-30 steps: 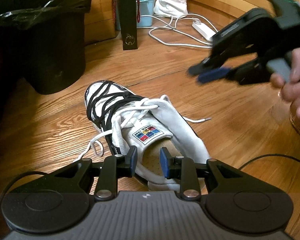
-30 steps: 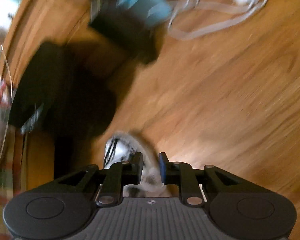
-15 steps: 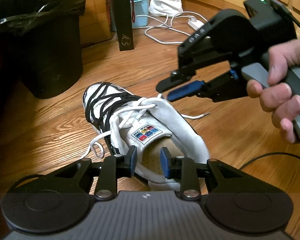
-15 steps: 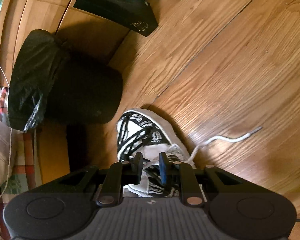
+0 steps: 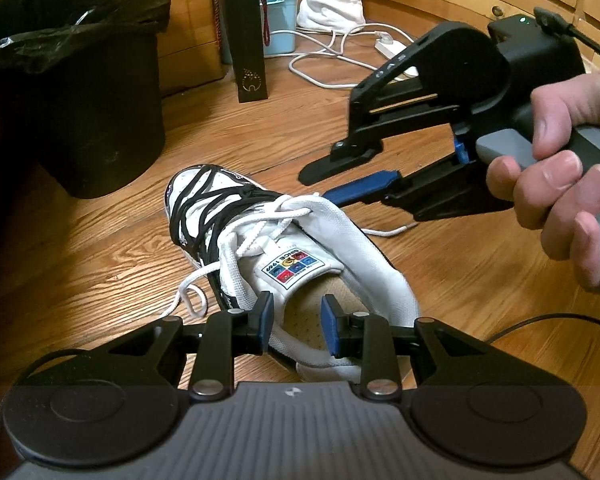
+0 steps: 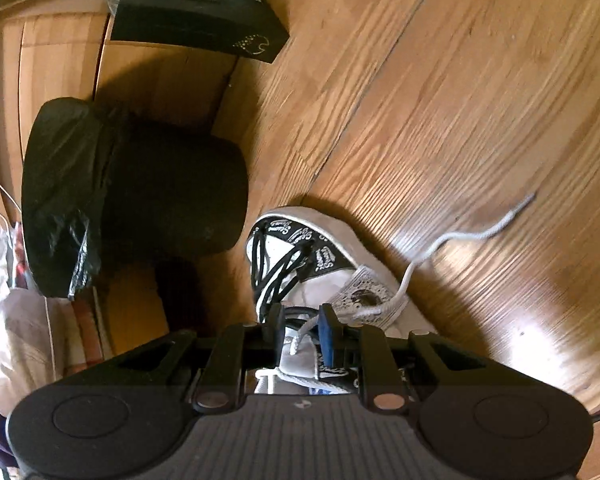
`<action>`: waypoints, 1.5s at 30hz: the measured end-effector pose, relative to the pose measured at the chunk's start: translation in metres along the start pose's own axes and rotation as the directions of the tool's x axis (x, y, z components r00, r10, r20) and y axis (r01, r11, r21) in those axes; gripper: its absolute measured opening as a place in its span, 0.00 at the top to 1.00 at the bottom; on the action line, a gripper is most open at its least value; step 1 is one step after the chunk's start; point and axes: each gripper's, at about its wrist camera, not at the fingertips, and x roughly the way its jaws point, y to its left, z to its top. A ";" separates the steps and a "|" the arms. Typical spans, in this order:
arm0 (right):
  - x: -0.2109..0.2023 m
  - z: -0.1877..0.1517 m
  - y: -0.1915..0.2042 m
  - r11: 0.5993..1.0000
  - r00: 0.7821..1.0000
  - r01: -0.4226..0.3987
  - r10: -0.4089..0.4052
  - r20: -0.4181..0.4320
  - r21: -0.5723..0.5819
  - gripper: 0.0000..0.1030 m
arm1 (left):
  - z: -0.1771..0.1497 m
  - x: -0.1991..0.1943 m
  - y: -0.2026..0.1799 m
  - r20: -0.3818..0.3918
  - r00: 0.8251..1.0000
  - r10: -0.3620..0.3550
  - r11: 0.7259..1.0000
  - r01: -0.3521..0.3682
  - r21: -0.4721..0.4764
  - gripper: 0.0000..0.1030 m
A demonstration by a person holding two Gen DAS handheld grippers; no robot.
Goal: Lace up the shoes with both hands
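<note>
While your right gripper (image 5: 324,184) hovers over the shoe (image 5: 284,256), its jaws are opening, with nothing clamped.

Your left gripper (image 5: 296,326) sits near the heel, jaws partly apart around the collar opening, gripping nothing. The shoe lies on the wooden floor (image 5: 460,280); one white lace (image 6: 472,236) trails right, near a black bin (image 5: 72,92).

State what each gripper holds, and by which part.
Neither holds anything: the left gripper stands open over the white sneaker; the right gripper, jaws opening, hovers by its white lace.
</note>
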 end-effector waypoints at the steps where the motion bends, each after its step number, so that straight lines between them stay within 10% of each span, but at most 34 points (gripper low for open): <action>1: 0.001 -0.001 0.000 1.000 1.000 0.003 -0.003 0.001 0.001 0.75 | 0.000 0.000 -0.001 0.001 1.000 0.002 1.000 -0.002 0.005 0.68; 10: 0.001 -0.001 -0.004 0.999 1.000 0.004 -0.004 -0.007 0.038 0.75 | -0.001 0.000 -0.003 0.006 1.000 -0.007 1.000 0.007 0.011 0.62; 15: 0.002 -0.006 0.006 0.998 0.998 0.032 -0.029 0.047 -0.060 0.95 | -0.002 0.000 -0.003 0.007 1.000 -0.008 1.000 0.008 0.015 0.62; 35: -0.029 0.006 0.019 0.972 0.971 0.134 -0.091 0.220 -0.191 0.94 | -0.002 0.001 0.001 0.009 1.000 -0.022 1.000 0.022 -0.009 0.62; 45: -0.033 -0.008 0.064 0.843 0.981 0.159 -0.074 0.181 -0.514 0.79 | 0.001 -0.013 0.013 0.068 0.997 -0.031 0.993 0.039 -0.115 0.60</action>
